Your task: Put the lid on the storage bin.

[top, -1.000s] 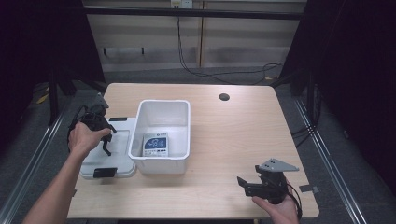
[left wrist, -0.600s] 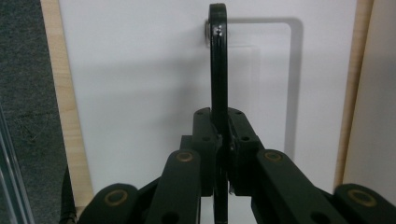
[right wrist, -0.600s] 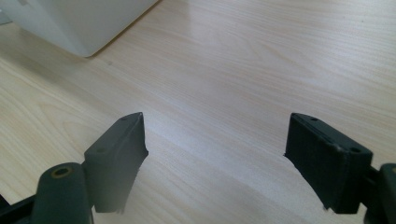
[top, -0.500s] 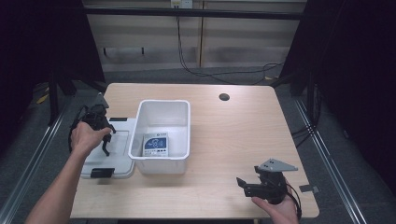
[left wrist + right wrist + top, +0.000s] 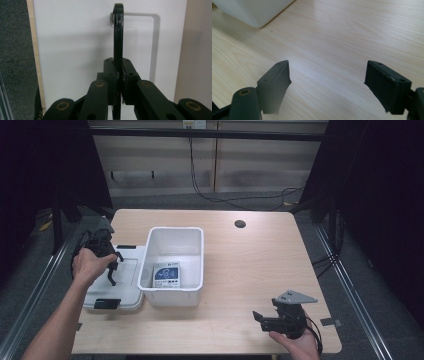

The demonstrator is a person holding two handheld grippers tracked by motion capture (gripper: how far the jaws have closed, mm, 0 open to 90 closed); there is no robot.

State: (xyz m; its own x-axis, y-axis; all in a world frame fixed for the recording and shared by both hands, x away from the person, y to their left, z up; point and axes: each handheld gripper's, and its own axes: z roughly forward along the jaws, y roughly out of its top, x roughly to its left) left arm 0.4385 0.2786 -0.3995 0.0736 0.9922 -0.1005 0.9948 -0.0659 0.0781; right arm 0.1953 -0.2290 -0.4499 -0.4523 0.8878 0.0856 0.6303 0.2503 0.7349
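A white lid (image 5: 127, 287) lies flat on the table to the left of an open white bin (image 5: 172, 295). My left gripper (image 5: 110, 268) points down at the lid. In the left gripper view its jaws (image 5: 118, 62) are shut on a thin black handle (image 5: 118, 32) that stands on edge over the lid (image 5: 75, 45). A printed card (image 5: 166, 275) lies on the bin's floor. My right gripper (image 5: 261, 316) rests near the table's front right edge. Its jaws (image 5: 327, 82) stand open over bare wood, with nothing between them.
Black clips sit at the lid's near end (image 5: 106, 303) and far end (image 5: 126, 247). A corner of the bin (image 5: 249, 12) shows at the upper left of the right gripper view. A round cable hole (image 5: 240, 224) marks the far side of the table (image 5: 260, 265).
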